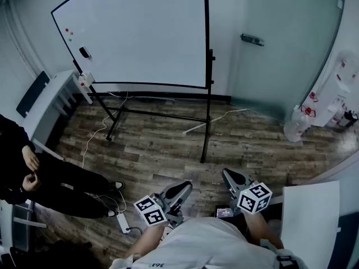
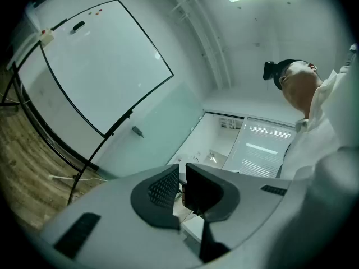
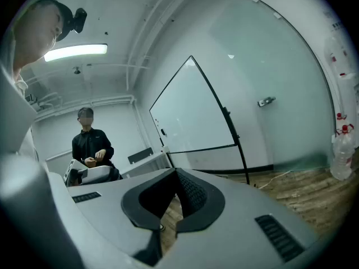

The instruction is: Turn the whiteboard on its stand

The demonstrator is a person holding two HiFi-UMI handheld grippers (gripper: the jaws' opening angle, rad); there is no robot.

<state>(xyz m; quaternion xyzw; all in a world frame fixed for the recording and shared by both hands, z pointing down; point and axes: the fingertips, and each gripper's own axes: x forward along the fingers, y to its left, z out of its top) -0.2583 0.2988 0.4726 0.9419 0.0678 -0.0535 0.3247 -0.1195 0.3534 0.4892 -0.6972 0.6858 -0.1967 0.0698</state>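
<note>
Closest to the wearer, the left gripper [image 1: 183, 187] had its jaws closed to a thin slit, with nothing between them. Just beside it, the right gripper [image 1: 228, 174] had its jaws together and was also empty. Both hung low over the wooden floor [image 1: 162, 150], well apart from the whiteboard [image 1: 140, 32]. The board stood upright on its black stand [image 1: 206, 122] near the far wall, beside a glass wall [image 1: 280, 43]. At the left edge a person in black [image 1: 33, 175] sat.
</note>
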